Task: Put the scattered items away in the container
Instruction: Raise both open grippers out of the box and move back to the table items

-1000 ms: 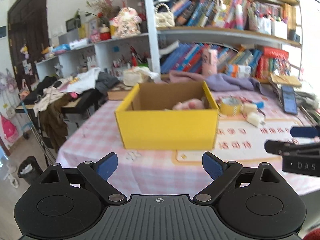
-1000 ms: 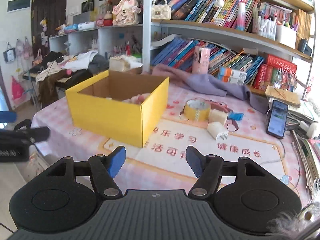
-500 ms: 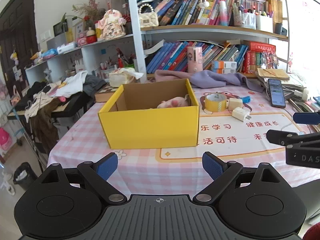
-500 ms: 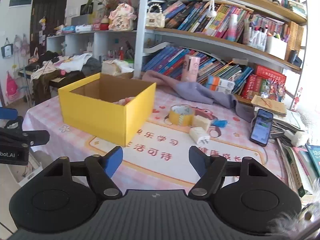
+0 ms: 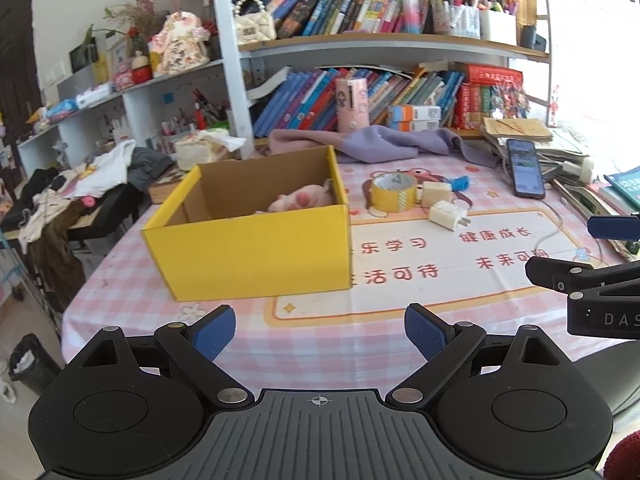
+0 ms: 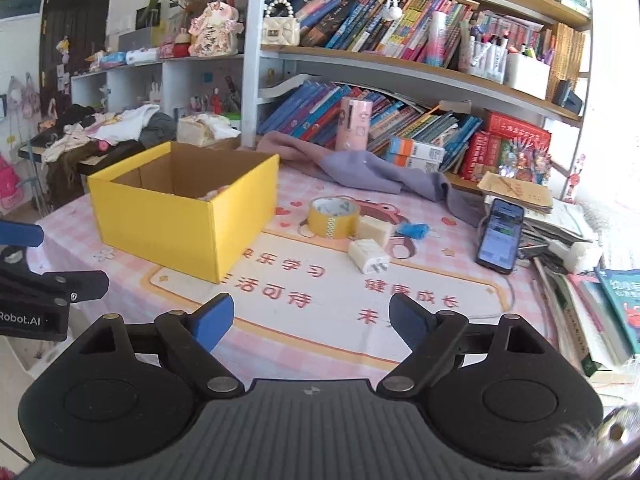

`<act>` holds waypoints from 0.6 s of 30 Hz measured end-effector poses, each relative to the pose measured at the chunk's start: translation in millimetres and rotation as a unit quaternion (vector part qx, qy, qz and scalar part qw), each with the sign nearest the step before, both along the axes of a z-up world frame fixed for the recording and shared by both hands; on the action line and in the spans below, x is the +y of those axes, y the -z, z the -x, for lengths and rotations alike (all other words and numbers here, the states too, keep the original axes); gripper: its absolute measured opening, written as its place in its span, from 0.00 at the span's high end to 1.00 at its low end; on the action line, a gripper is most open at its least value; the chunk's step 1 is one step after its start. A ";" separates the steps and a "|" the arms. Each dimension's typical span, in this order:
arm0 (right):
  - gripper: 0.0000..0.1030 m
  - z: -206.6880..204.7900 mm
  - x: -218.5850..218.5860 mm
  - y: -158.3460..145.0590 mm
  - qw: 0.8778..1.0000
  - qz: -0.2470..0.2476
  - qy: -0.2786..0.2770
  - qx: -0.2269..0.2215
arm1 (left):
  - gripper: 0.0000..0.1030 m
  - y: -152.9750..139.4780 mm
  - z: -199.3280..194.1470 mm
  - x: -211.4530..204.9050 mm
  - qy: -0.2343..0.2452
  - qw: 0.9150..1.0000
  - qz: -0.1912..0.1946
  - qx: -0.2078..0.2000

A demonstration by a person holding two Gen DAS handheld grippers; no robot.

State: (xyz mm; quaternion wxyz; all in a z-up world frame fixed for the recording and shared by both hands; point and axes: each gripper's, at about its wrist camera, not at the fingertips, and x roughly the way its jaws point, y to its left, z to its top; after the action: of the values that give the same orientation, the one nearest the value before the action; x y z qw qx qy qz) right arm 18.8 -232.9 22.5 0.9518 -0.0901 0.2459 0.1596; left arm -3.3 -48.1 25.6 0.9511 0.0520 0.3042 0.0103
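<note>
So the yellow box (image 5: 256, 248) sits open-topped on the left part of the pink checked table (image 5: 360, 336), probably so stuff drops straight in. A pink soft toy (image 5: 304, 200) is already inside; only the left view really shows it. Tape roll (image 6: 333, 216), 2 white chargers (image 6: 369, 256) and a blue bit (image 6: 414, 231) wait just right of it. Left gripper (image 5: 319, 330) gapes wide, empty. Right gripper (image 6: 311, 318) has just been opening, nothing between its jaws.

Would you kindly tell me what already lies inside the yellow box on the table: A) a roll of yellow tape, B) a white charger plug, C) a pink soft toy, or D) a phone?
C: a pink soft toy lies inside the yellow box, while the tape roll, charger plug and phone all sit outside on the table.
</note>
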 end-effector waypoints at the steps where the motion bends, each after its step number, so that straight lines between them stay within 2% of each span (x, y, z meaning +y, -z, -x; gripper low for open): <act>1: 0.18 -0.5 -2.1 1.0 1.000 0.005 0.006 0.000 | 0.09 1.2 -1.6 -3.1 0.006 1.000 0.001 0.001; 18: 0.18 -22.7 -46.9 10.8 0.997 0.016 0.071 0.011 | 0.09 14.2 -34.8 -51.4 0.099 0.995 0.009 0.012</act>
State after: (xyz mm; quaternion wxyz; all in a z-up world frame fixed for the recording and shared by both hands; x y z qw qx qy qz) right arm 41.5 -279.8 11.7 0.9564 -0.0863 0.2647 0.0887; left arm 31.6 -99.5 11.4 0.9443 0.0735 0.3088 -0.0871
